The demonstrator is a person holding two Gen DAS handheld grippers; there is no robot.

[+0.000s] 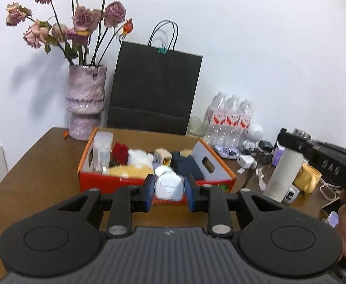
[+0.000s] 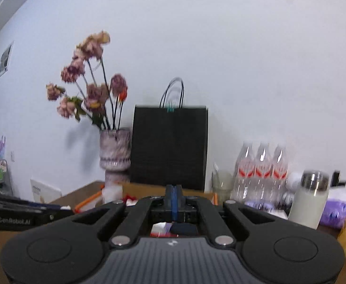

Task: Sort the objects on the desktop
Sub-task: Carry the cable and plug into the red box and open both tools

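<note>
My left gripper (image 1: 168,189) is shut on a white earbud case (image 1: 168,186) and holds it just above the near wall of an orange box (image 1: 106,179). The box holds a red flower, a white and yellow plush, a dark navy pouch (image 1: 187,166), a small cube and a clear container. My right gripper (image 2: 173,197) is shut and empty, its blue pads pressed together, raised above the table. It shows in the left wrist view (image 1: 319,151) at the right. The left gripper's side shows in the right wrist view (image 2: 19,213) at the far left.
A purple vase (image 1: 85,104) of dried roses and a black paper bag (image 1: 154,90) stand at the back by the wall. Water bottles (image 1: 229,118), a white flask (image 2: 308,200), a yellow mug (image 1: 308,177), chargers and small clutter crowd the table's right side.
</note>
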